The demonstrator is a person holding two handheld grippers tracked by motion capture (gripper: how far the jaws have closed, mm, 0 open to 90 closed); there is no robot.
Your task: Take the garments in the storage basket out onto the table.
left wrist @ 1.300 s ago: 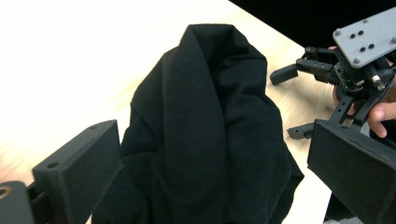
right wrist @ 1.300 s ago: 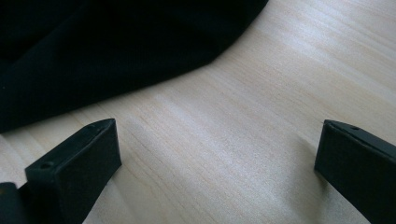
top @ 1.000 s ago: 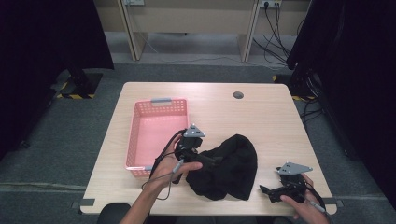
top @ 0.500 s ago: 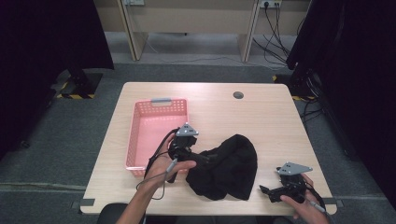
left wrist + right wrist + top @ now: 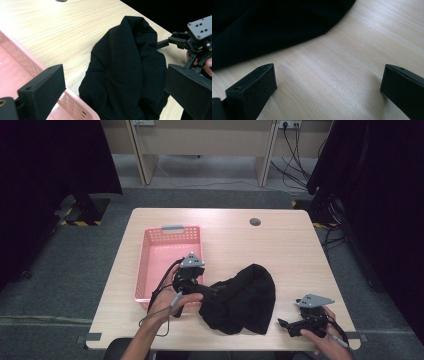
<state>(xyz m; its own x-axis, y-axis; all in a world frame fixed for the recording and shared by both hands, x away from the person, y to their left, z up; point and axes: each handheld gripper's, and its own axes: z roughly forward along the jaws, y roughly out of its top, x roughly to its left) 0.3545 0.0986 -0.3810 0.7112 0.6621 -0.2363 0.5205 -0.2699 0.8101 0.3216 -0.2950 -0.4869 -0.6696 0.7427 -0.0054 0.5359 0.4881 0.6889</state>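
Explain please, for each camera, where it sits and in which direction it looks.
High view: above the person's side, facing forward and down on the table; forearms, both tools.
Left gripper view: on the left tool, facing the black cloth, pink basket and right tool.
Right gripper view: on the right tool, low over wood.
All share the black cloth.

Left gripper view: the black cloth (image 5: 125, 75) runs off the bottom edge, and the pink basket (image 5: 15, 65) is cut by the left and bottom edges. Right gripper view: the cloth (image 5: 269, 22) continues past the top and left edges; both jaws are cropped at the bottom. High view: the small dark disc (image 5: 255, 222) on the desk (image 5: 280, 245) is too small to identify.
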